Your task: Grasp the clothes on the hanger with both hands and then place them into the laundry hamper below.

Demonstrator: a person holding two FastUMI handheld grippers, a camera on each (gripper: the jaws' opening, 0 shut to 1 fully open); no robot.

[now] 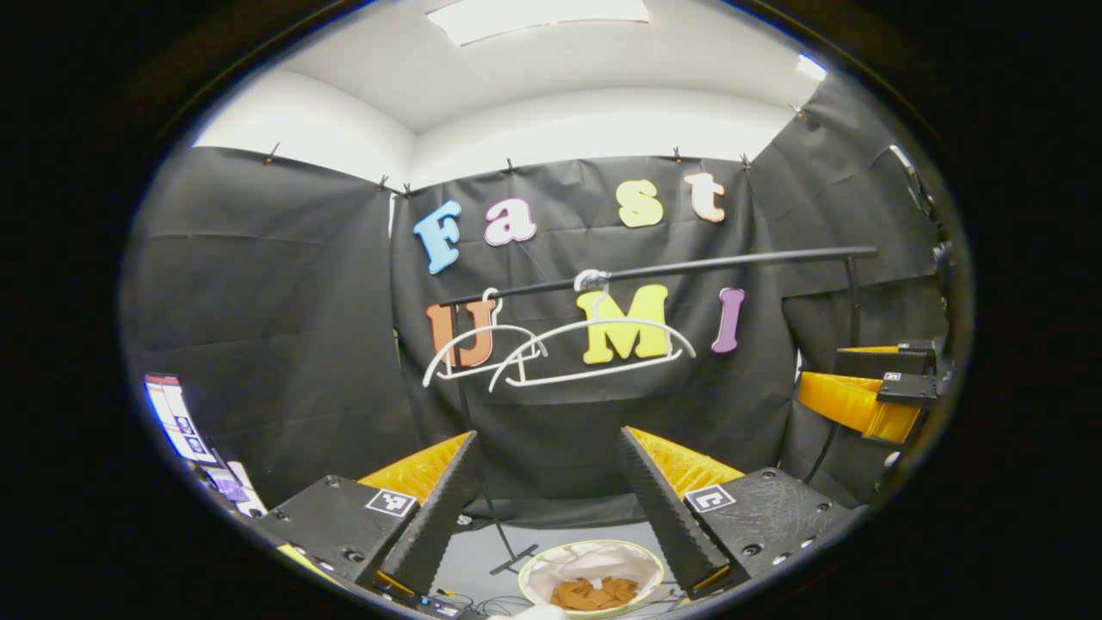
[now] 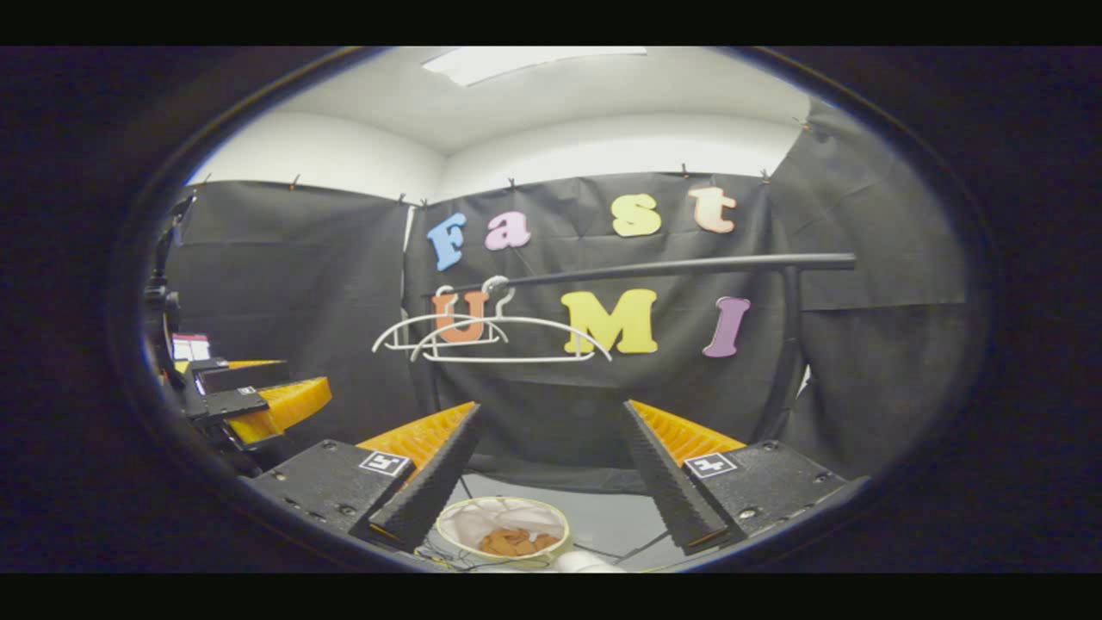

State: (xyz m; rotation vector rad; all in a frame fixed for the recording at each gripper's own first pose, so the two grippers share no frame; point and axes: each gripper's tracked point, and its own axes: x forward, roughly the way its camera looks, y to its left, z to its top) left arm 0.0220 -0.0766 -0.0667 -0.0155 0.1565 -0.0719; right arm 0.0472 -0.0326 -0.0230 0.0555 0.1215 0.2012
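**Both grippers held level and spread above the hamper**

Left gripper view: the left gripper (image 1: 547,517) is held roughly level, aimed at the black booth wall, its black ribbed fingers (image 1: 435,517) set wide apart with nothing between them. The right gripper (image 1: 861,392) is seen at the right edge, its orange and black body pointing inward. In the right gripper view, the right gripper (image 2: 551,495) is likewise held level and spread, gripping nothing, and the left gripper (image 2: 258,400) is seen at the left edge.

Two white plastic hangers (image 1: 551,349) are hung bare on the black horizontal rail (image 1: 689,265), their long axes running along it. The orange crumpled clothes (image 1: 594,592) are seen lying in the round white-lined laundry hamper (image 1: 551,564) on the floor, below and between the fingers. No clear long axis can be told for the bundle.
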